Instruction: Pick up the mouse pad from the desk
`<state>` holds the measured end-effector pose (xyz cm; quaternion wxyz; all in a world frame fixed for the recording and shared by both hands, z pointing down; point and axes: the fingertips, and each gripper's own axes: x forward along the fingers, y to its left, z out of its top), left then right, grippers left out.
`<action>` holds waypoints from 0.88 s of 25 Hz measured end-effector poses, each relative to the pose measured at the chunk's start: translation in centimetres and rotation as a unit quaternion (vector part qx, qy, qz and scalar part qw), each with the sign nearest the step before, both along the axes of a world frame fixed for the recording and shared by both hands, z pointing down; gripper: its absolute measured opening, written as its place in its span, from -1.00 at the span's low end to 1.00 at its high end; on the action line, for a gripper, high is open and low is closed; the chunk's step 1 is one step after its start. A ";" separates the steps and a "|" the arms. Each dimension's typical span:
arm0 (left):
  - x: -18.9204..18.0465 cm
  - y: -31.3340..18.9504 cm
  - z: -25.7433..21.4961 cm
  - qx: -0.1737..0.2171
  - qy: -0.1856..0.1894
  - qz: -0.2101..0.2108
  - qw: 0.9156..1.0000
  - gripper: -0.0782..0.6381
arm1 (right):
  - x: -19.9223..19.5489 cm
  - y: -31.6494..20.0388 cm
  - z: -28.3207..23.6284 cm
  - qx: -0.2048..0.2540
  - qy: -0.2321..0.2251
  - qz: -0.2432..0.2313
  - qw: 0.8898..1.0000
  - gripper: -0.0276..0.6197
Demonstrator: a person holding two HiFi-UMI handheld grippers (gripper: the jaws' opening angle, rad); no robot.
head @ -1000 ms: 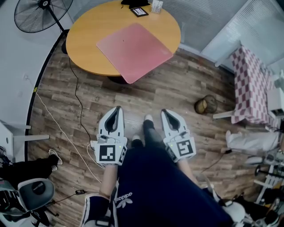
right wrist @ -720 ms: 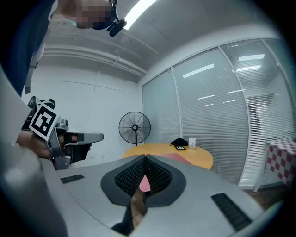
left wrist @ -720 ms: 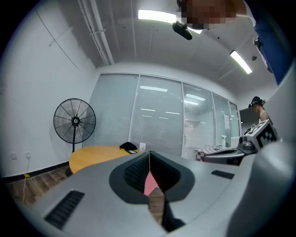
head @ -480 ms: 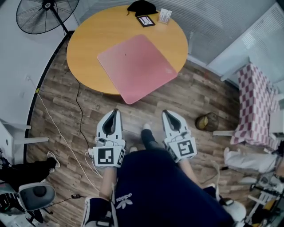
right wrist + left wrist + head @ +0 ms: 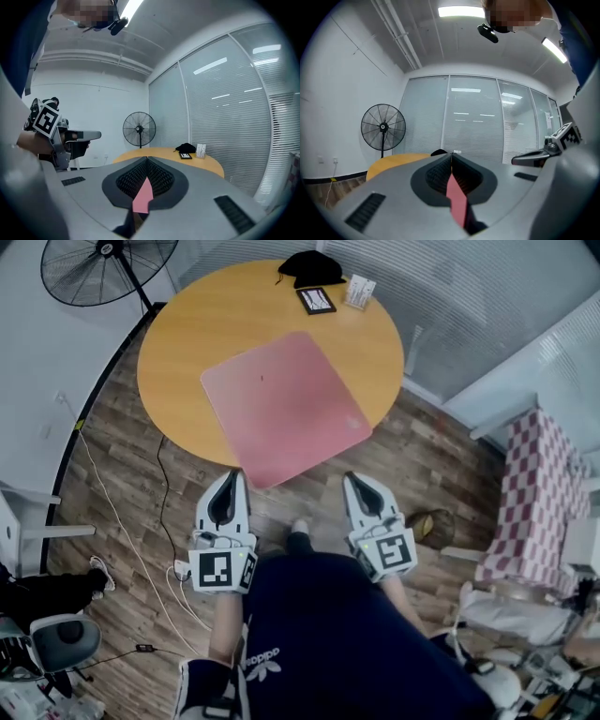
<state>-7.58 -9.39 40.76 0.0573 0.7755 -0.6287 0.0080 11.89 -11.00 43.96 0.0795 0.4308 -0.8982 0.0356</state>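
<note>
A pink square mouse pad (image 5: 281,404) lies on the round wooden table (image 5: 187,324), one corner hanging over the near edge. My left gripper (image 5: 232,474) is shut and empty, its tips just short of that corner. My right gripper (image 5: 353,479) is also shut and empty, level with the left one and to the right of the corner. In the left gripper view the closed jaws (image 5: 451,154) show a pink sliver of the pad (image 5: 456,197) below them. The right gripper view shows the same past its closed jaws (image 5: 146,159), with the pad (image 5: 143,197) beneath.
At the table's far edge sit a black pouch (image 5: 309,266), a dark flat device (image 5: 317,300) and a white card holder (image 5: 360,292). A standing fan (image 5: 103,268) is at the far left. A wire basket (image 5: 433,521), a checked cloth (image 5: 530,484) and floor cables (image 5: 122,521) surround me.
Both grippers have moved forward toward the table, so the pad's overhanging corner now lies just ahead of their tips. Both stayed shut.
</note>
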 end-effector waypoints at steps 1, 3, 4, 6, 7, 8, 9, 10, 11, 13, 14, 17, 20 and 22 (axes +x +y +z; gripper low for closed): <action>0.1 -0.3 0.1 -0.002 0.004 -0.003 1.000 -0.76 | 0.3 -0.4 0.2 -0.004 0.000 -0.002 1.000 -0.91; 0.4 -0.9 0.3 -0.006 0.009 -0.009 1.000 -0.77 | 0.7 -1.2 0.5 -0.011 -0.002 -0.006 1.000 -0.90; 0.5 -1.2 0.4 -0.009 0.008 -0.011 1.000 -0.77 | 0.9 -1.5 0.7 -0.014 -0.001 -0.008 1.000 -0.91; 0.6 -1.7 0.7 -0.016 0.006 -0.015 1.000 -0.77 | 1.0 -2.0 1.1 -0.018 0.000 -0.011 1.000 -0.90; 0.6 -1.9 0.8 -0.020 0.005 -0.015 1.000 -0.77 | 1.1 -2.2 1.3 -0.020 0.000 -0.012 1.000 -0.90; 0.7 -2.1 1.0 -0.024 0.003 -0.016 1.000 -0.77 | 1.0 -2.3 1.4 -0.022 0.000 -0.013 1.000 -0.90; 0.7 -2.2 1.0 -0.026 0.002 -0.015 1.000 -0.77 | 1.1 -2.4 1.6 -0.025 0.000 -0.014 1.000 -0.91; 0.8 -2.3 1.1 -0.027 0.001 -0.015 1.000 -0.77 | 1.1 -2.5 1.7 -0.029 0.001 -0.014 0.999 -0.91; 0.8 -2.4 1.1 -0.028 0.000 -0.014 1.000 -0.77 | 1.1 -2.5 1.7 -0.032 0.001 -0.013 0.999 -0.91; 1.0 -2.7 1.0 -0.029 -0.002 -0.014 0.999 -0.77 | 1.3 -2.8 1.6 -0.033 -0.001 -0.011 0.999 -0.90; 1.0 -2.8 1.0 -0.030 -0.003 -0.016 0.999 -0.77 | 1.4 -2.9 1.5 -0.032 -0.004 -0.008 0.999 -0.90; 0.8 -3.1 1.0 -0.033 -0.004 -0.019 0.999 -0.77 | 1.5 -3.4 1.5 -0.035 -0.006 -0.002 0.999 -0.91; 0.4 -3.3 1.0 -0.034 -0.001 -0.021 0.999 -0.77 | 1.3 -3.8 1.4 -0.037 -0.006 0.001 0.999 -0.90; 0.0 -3.6 0.9 -0.036 0.000 -0.022 0.999 -0.77 | 1.0 -4.1 1.3 -0.038 -0.006 0.003 0.999 -0.91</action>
